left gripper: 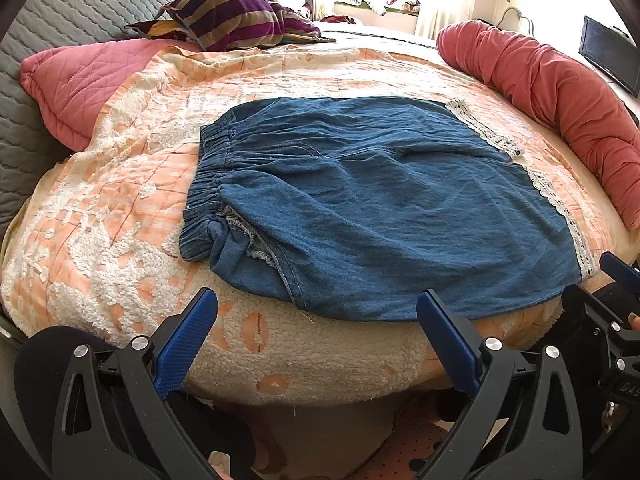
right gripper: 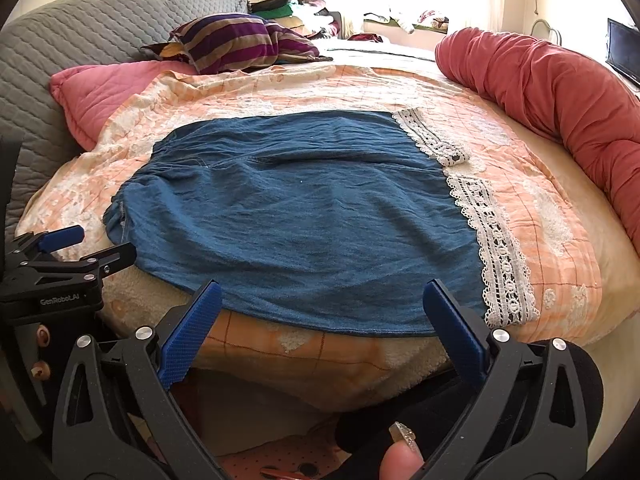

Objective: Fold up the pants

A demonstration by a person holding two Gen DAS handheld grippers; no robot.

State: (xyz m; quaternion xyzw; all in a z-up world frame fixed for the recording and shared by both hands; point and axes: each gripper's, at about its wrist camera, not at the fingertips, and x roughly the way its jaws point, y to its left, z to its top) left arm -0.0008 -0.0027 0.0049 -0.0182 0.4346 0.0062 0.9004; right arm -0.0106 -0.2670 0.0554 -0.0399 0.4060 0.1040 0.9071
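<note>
Blue denim pants point(left gripper: 380, 200) with an elastic waistband on the left and white lace hems point(left gripper: 560, 204) on the right lie flat on the peach bedspread. They also show in the right wrist view point(right gripper: 304, 216), with the lace trim point(right gripper: 496, 248) at right. My left gripper point(left gripper: 318, 304) is open and empty, just before the pants' near edge. My right gripper point(right gripper: 322, 294) is open and empty, over the near edge of the pants. The right gripper shows at the right edge of the left wrist view point(left gripper: 616, 300); the left gripper shows at left in the right wrist view point(right gripper: 68, 256).
A peach and white bedspread point(left gripper: 120, 208) covers the bed. A pink quilted pillow point(left gripper: 76, 84) and grey headboard point(left gripper: 60, 16) are at left. A striped cushion point(left gripper: 240, 20) is at the back. A red bolster point(left gripper: 560, 96) runs along the right. A dark screen point(left gripper: 608, 56) stands far right.
</note>
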